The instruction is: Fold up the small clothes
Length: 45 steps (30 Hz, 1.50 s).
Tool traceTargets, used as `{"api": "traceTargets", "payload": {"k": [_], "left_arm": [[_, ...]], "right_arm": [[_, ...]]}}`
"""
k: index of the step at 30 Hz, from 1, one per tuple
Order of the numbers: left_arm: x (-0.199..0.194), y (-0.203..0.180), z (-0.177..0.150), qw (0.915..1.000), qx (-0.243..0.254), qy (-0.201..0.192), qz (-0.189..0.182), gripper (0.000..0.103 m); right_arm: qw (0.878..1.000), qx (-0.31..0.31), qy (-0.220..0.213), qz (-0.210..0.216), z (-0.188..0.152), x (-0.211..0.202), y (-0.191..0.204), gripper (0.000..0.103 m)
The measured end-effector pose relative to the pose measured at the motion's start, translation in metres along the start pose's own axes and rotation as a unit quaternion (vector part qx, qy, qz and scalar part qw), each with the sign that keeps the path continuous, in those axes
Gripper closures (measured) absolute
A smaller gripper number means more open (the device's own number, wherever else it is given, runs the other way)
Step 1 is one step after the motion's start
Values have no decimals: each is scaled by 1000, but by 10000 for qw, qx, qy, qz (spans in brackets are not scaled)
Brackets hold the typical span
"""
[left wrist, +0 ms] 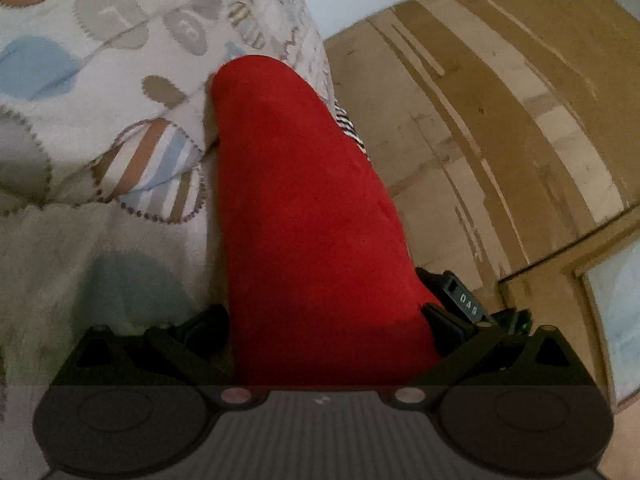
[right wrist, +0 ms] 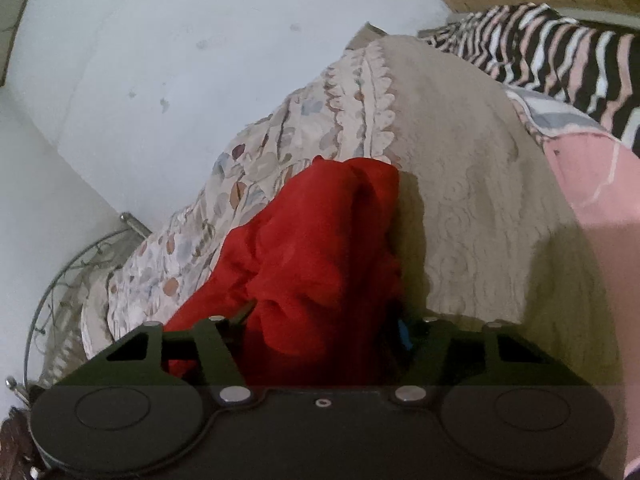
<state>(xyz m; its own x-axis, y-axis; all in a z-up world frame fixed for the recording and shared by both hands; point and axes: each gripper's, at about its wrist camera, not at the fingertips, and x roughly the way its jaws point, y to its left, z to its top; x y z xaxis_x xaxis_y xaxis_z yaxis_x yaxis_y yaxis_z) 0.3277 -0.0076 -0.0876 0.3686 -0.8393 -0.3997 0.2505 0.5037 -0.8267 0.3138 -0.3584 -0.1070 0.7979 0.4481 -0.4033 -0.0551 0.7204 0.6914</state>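
Left gripper [left wrist: 320, 320] fingers pinch the red cloth [left wrist: 304, 208], which stretches smoothly forward to the patterned bedspread [left wrist: 100, 80] at the bed edge beside the wooden floor [left wrist: 500, 120]. Right gripper [right wrist: 320, 328] fingers pinch bunched red cloth [right wrist: 316, 248] over the bedspread [right wrist: 480, 200]; striped fabric [right wrist: 560, 52] at the far corner.
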Motion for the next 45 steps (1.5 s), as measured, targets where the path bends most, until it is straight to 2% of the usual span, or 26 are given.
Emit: {"api": "traceTargets", "payload": {"k": [3, 6, 8, 12, 14, 18, 22, 26, 31, 33, 35, 36, 39, 45], "left_arm": [[0, -11, 2, 9997, 225, 67, 32, 11], [-3, -23, 6, 9990, 404, 113, 149, 17], [-7, -37, 9, 9971, 694, 123, 276, 21], [-18, -71, 11, 9874, 1514, 61, 453, 24], [-27, -86, 15, 9784, 1969, -66, 625, 25], [-51, -100, 36, 9675, 2361, -332, 845, 25], [-83, -94, 63, 9629, 2372, -615, 1132, 25], [-109, -64, 84, 9569, 2266, -783, 1637, 25], [-118, 4, 97, 9579, 1692, -559, 2250, 25], [-123, 36, 94, 9672, 1235, -684, 2112, 23], [-135, 52, 89, 9727, 1056, -878, 1871, 21], [-136, 53, 85, 9721, 1076, -908, 1878, 20], [-131, 42, 81, 9615, 1469, -919, 2132, 17], [-123, 31, 71, 9463, 1647, -1138, 2539, 10]], "right_arm": [[9999, -112, 32, -125, 2, -5, 15, 56], [9992, -319, 113, -222, 7, -11, 33, 60], [9980, -556, 105, -294, 8, -17, 50, 61], [9946, -1014, -58, -220, 11, -34, 85, 62], [9925, -1198, -149, -165, 15, -37, 100, 62], [9907, -1301, -353, 159, 27, -29, 124, 62], [9878, -1414, -386, 532, 40, 8, 155, 62], [9881, -1238, -102, 912, 46, 68, 174, 62], [9885, -983, 641, 951, 24, 157, 173, 61], [9885, -971, 850, 788, 10, 182, 166, 59], [9893, -980, 830, 699, 3, 192, 158, 54], [9888, -991, 817, 757, 2, 191, 154, 51], [9865, -1182, 850, 755, 4, 186, 144, 47], [9870, -1344, 724, 506, -5, 184, 142, 37]]}}
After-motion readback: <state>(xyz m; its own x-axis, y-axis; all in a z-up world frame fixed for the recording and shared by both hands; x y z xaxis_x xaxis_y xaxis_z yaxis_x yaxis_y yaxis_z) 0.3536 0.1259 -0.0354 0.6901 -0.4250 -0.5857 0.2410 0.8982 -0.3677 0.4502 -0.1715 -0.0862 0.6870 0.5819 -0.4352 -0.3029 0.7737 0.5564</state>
